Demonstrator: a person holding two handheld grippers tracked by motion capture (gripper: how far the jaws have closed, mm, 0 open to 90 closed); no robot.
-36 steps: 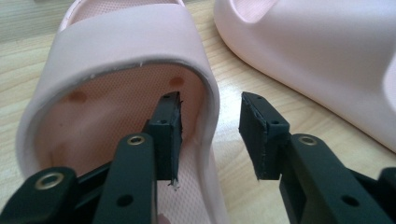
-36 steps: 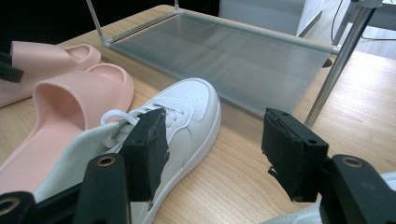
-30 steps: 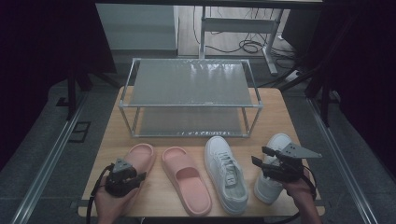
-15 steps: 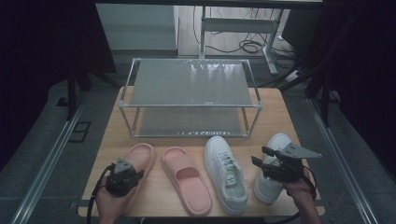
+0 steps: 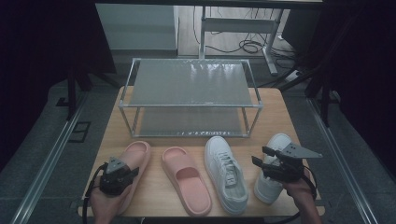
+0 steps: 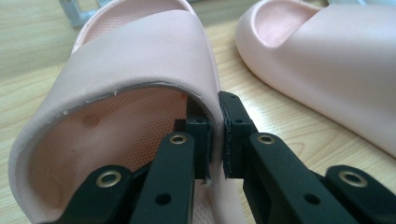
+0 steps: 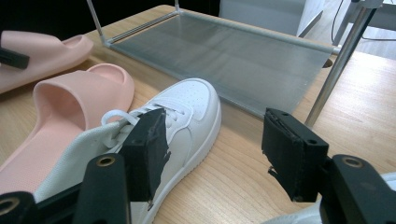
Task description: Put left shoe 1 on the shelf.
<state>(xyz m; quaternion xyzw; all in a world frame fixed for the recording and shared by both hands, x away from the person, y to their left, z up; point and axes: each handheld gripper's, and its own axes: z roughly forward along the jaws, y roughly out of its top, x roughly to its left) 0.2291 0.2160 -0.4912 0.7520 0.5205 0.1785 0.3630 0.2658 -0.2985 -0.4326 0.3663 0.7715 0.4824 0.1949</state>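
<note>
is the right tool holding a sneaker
No: in the right gripper view the right tool has its jaws wide apart with bare table between them, and the sneaker lies untouched beside one jaw.

Pink slide [image 5: 133,163] — flat on table's left edge — strap pinched.

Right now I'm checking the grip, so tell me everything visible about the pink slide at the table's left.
The left pink slide is a soft-looking one-piece sandal with a broad strap and dimpled footbed. It lies flat on the wooden table, toe toward the rack. The left gripper has just closed its jaws on the strap's edge, one inside, one outside.
</note>
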